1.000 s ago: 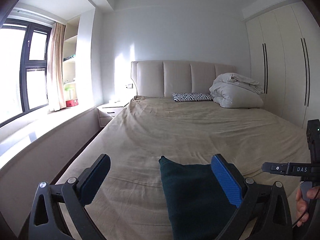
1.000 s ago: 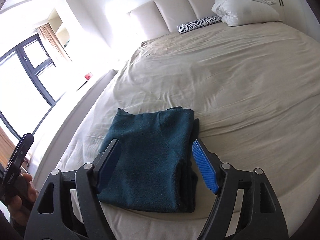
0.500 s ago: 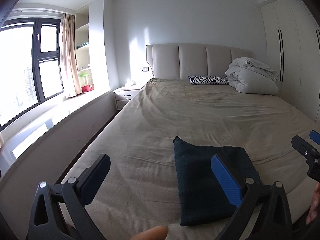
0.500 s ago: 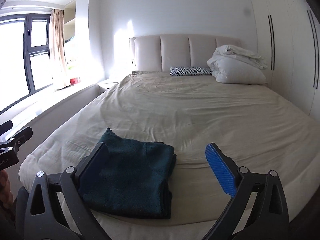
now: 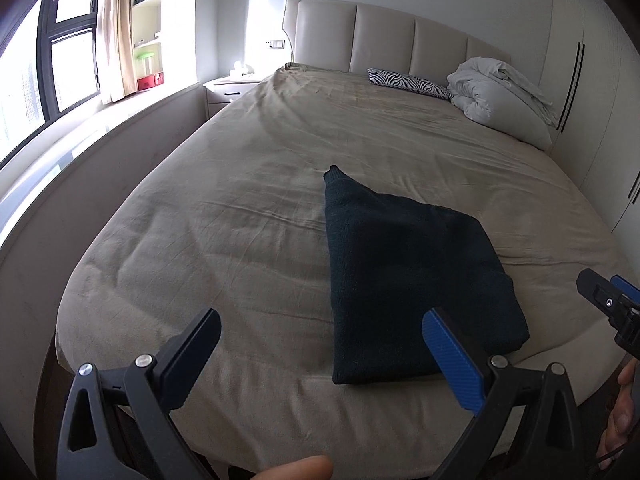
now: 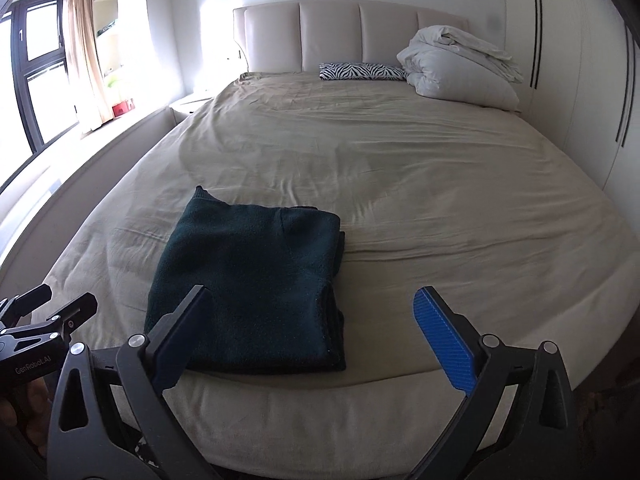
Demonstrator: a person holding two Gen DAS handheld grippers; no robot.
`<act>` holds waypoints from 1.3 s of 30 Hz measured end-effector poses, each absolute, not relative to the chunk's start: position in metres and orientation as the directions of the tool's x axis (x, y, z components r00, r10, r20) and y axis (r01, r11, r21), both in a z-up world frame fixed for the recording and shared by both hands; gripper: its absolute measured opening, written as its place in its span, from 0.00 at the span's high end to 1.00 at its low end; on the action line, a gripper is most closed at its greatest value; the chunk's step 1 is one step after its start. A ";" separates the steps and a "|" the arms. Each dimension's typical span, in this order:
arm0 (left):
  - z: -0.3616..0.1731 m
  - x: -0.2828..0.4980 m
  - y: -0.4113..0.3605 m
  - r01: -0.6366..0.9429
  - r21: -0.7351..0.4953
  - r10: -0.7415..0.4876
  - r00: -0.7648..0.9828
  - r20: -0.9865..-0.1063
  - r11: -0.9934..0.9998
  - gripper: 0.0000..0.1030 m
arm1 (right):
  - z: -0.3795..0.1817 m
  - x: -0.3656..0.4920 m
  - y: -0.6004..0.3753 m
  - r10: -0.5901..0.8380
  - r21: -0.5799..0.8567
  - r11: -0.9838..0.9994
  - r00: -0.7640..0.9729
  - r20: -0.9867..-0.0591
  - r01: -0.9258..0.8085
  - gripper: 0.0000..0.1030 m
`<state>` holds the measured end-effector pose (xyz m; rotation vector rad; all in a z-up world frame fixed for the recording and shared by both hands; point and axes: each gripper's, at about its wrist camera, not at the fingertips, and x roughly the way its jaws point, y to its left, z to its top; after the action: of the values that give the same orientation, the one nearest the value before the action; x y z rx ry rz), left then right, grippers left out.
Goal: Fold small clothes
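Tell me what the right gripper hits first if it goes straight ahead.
Likely the beige bed sheet, just right of the folded dark green garment. The open right gripper holds nothing; depth is uncertain.

A wide bed [image 6: 420, 168] with a wrinkled beige sheet fills the room, backed by a padded cream headboard [image 6: 348, 36]. A zebra-print pillow [image 6: 362, 71] lies at its head, just beside a heap of white duvet [image 6: 456, 68]. White wardrobe doors [image 6: 560, 72] with dark slim handles line one wall. Opposite them, a dark-framed window [image 5: 60, 60] with a beige curtain [image 5: 116, 32] throws bright daylight over a long sill [image 5: 60, 148]. A white nightstand [image 5: 230, 90] stands beside the headboard, with open shelves [image 5: 148, 20] near the curtain.
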<state>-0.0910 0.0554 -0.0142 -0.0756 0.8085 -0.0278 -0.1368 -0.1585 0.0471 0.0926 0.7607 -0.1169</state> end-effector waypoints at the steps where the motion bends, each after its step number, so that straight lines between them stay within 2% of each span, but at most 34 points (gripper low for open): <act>1: -0.017 -0.091 0.056 -0.006 -0.080 -0.054 0.684 -0.727 0.997 0.00 | 0.044 -0.136 -0.160 -0.077 0.044 0.988 0.711 -0.699 0.150 0.01; 11: -0.029 -0.087 0.056 -0.010 -0.076 -0.050 0.657 -0.752 0.997 0.00 | 0.018 -0.128 -0.155 -0.094 0.013 0.988 0.653 -0.752 0.157 0.01; 39: -0.032 -0.085 0.058 -0.013 -0.067 -0.043 0.651 -0.758 0.998 0.00 | 0.005 -0.121 -0.151 -0.074 0.020 0.990 0.622 -0.779 0.143 0.01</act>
<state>-0.0852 0.0582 -0.0319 -0.0687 0.8615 -0.0168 -0.1205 -0.1506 0.0046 0.0827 0.8904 -0.1249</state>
